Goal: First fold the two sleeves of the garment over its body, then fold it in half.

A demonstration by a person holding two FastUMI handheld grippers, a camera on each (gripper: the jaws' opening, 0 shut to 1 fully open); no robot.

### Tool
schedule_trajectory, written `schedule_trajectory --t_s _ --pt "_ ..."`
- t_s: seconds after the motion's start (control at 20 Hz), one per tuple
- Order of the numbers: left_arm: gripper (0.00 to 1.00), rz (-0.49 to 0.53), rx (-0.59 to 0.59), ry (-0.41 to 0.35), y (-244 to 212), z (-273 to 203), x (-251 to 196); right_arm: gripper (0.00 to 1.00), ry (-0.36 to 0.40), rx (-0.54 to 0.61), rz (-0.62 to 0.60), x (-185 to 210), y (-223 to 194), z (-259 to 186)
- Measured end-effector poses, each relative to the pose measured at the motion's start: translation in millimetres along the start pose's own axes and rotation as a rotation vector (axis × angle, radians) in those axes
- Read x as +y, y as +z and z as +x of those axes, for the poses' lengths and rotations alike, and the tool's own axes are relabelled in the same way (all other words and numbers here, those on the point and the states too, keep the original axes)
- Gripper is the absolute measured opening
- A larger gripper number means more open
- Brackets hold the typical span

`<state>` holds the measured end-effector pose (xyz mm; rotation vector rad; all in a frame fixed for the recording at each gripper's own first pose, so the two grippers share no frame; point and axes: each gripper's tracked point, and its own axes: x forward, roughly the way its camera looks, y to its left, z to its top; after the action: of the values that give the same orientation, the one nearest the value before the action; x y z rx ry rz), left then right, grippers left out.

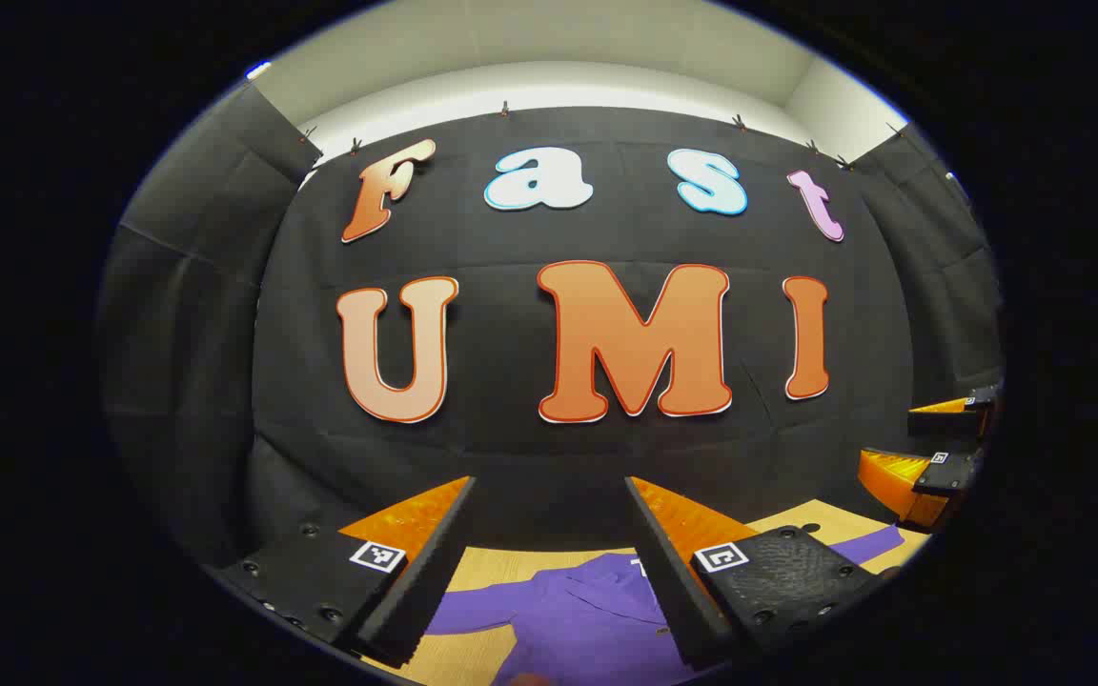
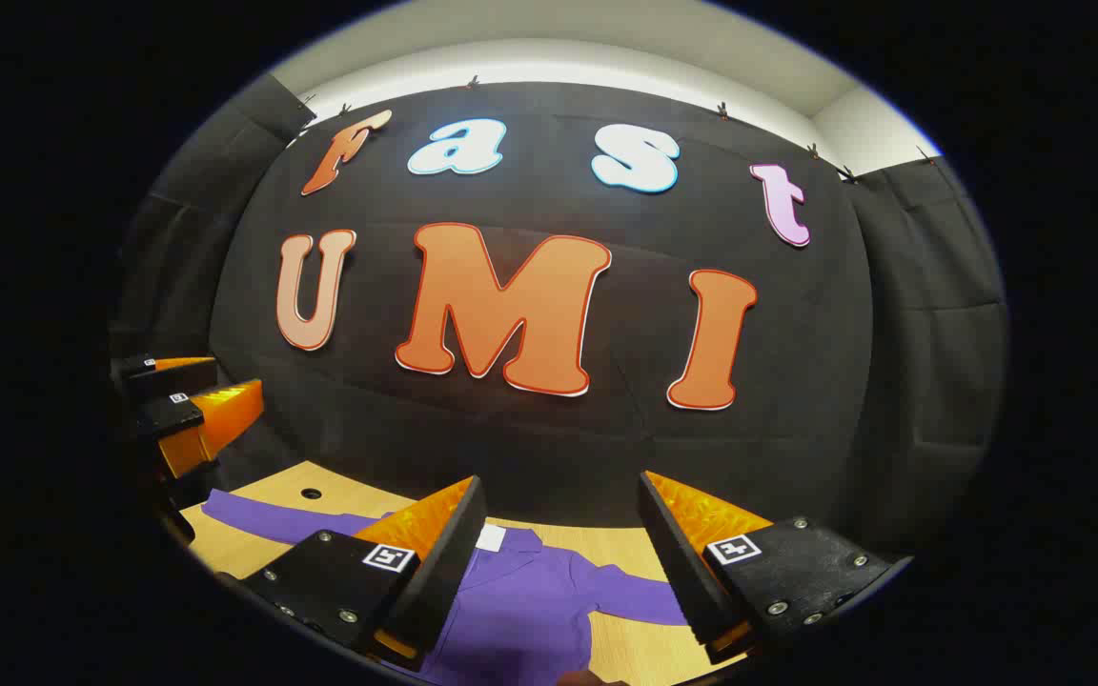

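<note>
Two claws, left claw (image 1: 549, 534) and right claw (image 2: 559, 534), both spread wide, gripping nothing, above one purple shirt (image 2: 530, 610) spread on one wooden table (image 2: 254, 548).

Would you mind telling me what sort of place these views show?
Probably a staged recording booth: black cloth wall, a purple garment spread on a wooden table, handheld tongs hovering open.

Left gripper (image 1: 549, 495) hangs high with its jaws spread wide over the purple garment (image 1: 578, 619), which lies flat on the wooden table (image 1: 501, 567) (sleeves out sideways); the right gripper (image 1: 940, 443) sits at the far edge.
</note>
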<state>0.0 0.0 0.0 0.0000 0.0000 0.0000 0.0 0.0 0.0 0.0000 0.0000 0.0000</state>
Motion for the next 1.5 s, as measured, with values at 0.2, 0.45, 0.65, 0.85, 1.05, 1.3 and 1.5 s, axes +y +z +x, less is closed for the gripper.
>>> schedule_trajectory --t_s 0.2,0.45,0.65,0.85,1.05,1.3,1.5 --pt "0.94 0.01 0.011 0.011 -2 -2 6 0.95 0.013 0.003 -0.001 5 -1 1" --pt "0.94 0.006 0.003 0.02 -1 -8 10 0.95 0.018 0.005 0.013 8 0 3" --pt "0.94 0.01 0.007 0.023 -3 -6 13 0.95 0.024 0.013 0.015 14 0 6" --pt "0.94 0.021 -0.01 0.033 0 -5 17 0.95 0.028 0.012 -0.002 18 -2 5" --pt "0.94 0.025 -0.007 0.039 -2 -1 22 0.95 0.027 0.021 -0.004 20 -3 8" --pt "0.94 0.016 -0.015 0.026 0 2 17 0.95 0.0 0.035 -0.013 12 -9 16" --pt "0.94 -0.004 -0.027 0.0 2 3 2 0.95 -0.044 0.05 -0.016 -12 -18 25"
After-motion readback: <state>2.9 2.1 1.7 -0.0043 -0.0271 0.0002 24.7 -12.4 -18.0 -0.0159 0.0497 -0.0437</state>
